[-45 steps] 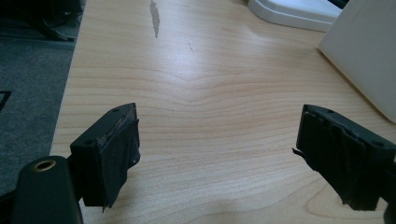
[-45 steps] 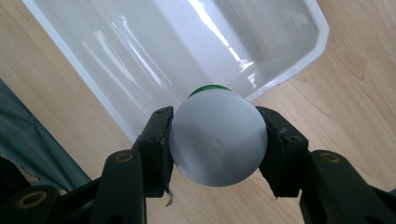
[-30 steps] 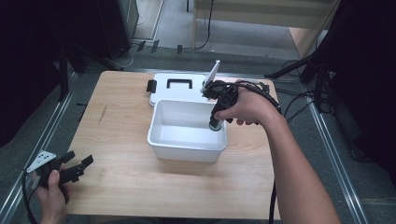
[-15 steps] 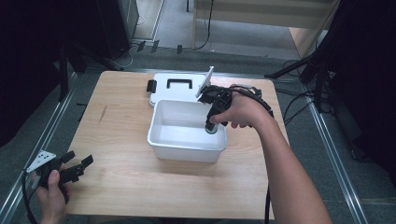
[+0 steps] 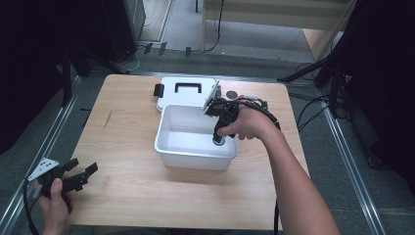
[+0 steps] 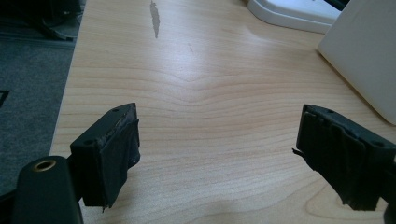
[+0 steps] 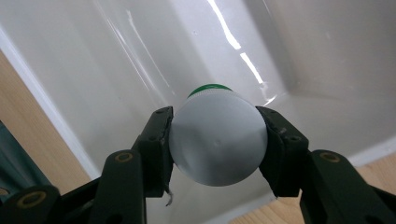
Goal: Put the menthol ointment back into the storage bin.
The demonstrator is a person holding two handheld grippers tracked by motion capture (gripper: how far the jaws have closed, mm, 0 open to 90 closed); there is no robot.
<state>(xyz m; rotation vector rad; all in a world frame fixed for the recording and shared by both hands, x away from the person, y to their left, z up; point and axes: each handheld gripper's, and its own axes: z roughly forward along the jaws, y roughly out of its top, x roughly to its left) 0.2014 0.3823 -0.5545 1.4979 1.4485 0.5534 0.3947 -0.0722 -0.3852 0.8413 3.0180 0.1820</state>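
The wooden surface [image 5: 127, 181] spans the middle of the high view, bearing a white tub [image 5: 195, 152] at centre. Inside its right end, the right gripper [image 7: 217, 144] clamps a round white bottle [image 7: 217, 140] with a green cap. At lower left, the left gripper [image 6: 217, 154] gapes wide, empty.

Glossy white plastic bin [image 5: 195, 154] on a matt, smooth wood-grain table [image 5: 132, 181].
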